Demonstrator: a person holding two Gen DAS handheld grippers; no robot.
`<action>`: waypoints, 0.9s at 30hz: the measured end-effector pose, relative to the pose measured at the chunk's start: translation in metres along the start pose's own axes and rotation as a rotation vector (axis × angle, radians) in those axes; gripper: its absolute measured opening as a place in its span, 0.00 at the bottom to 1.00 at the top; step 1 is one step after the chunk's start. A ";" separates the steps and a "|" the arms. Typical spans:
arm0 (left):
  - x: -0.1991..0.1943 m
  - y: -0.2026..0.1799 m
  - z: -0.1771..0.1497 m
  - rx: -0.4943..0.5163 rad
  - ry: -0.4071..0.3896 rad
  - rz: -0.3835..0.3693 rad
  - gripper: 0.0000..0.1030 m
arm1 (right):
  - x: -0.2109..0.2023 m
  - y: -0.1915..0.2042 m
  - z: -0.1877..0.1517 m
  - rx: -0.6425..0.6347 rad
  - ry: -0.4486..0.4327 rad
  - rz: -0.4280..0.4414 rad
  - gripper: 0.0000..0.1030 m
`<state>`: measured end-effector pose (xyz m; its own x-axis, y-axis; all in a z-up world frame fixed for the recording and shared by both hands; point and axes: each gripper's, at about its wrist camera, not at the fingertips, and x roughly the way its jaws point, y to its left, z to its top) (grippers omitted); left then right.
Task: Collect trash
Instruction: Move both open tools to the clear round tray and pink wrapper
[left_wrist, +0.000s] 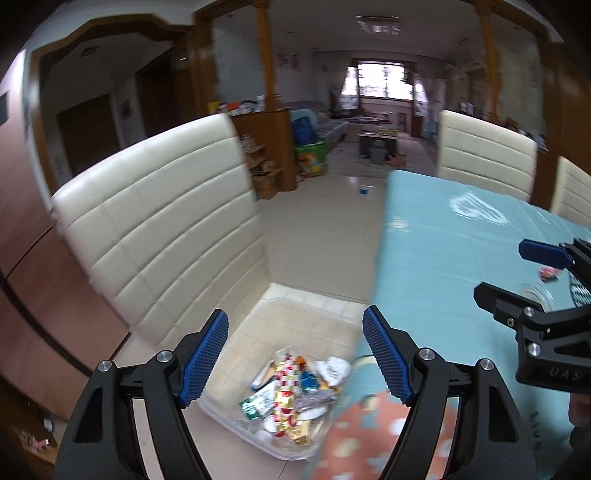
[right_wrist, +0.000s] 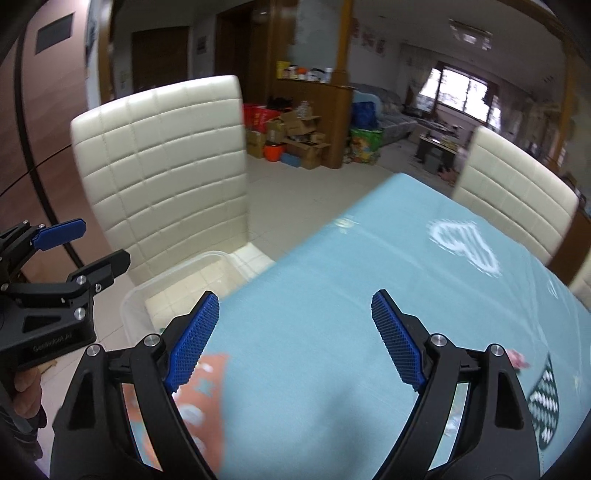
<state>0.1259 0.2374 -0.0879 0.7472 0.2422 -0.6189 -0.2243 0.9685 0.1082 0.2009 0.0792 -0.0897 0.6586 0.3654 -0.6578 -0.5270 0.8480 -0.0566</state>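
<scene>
A clear plastic bin (left_wrist: 258, 435) sits on a cream chair seat beside the table, with several wrappers (left_wrist: 291, 391) in it. My left gripper (left_wrist: 295, 354) is open and empty, above the bin. My right gripper (right_wrist: 295, 336) is open and empty over the blue tablecloth (right_wrist: 332, 295); it also shows at the right of the left wrist view (left_wrist: 502, 273). A small pink-red wrapper lies on the table (right_wrist: 517, 359), near the right gripper's right finger, and shows in the left wrist view (left_wrist: 548, 273). The bin's rim shows in the right wrist view (right_wrist: 136, 295).
A cream padded chair (left_wrist: 155, 229) stands close at the left, holding the bin. Two more cream chairs (left_wrist: 487, 155) stand at the far side of the table. Boxes and bags (right_wrist: 295, 140) are piled on the tiled floor beyond.
</scene>
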 end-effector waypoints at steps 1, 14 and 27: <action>-0.002 -0.010 0.001 0.014 0.002 -0.014 0.71 | -0.005 -0.010 -0.004 0.018 0.000 -0.012 0.82; -0.006 -0.165 0.008 0.230 0.073 -0.302 0.80 | -0.058 -0.165 -0.076 0.246 0.056 -0.271 0.86; 0.037 -0.277 0.000 0.367 0.203 -0.394 0.81 | -0.043 -0.248 -0.105 0.368 0.092 -0.255 0.88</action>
<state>0.2155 -0.0214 -0.1410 0.5869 -0.1222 -0.8004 0.3061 0.9487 0.0796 0.2468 -0.1868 -0.1259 0.6830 0.1061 -0.7227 -0.1177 0.9925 0.0346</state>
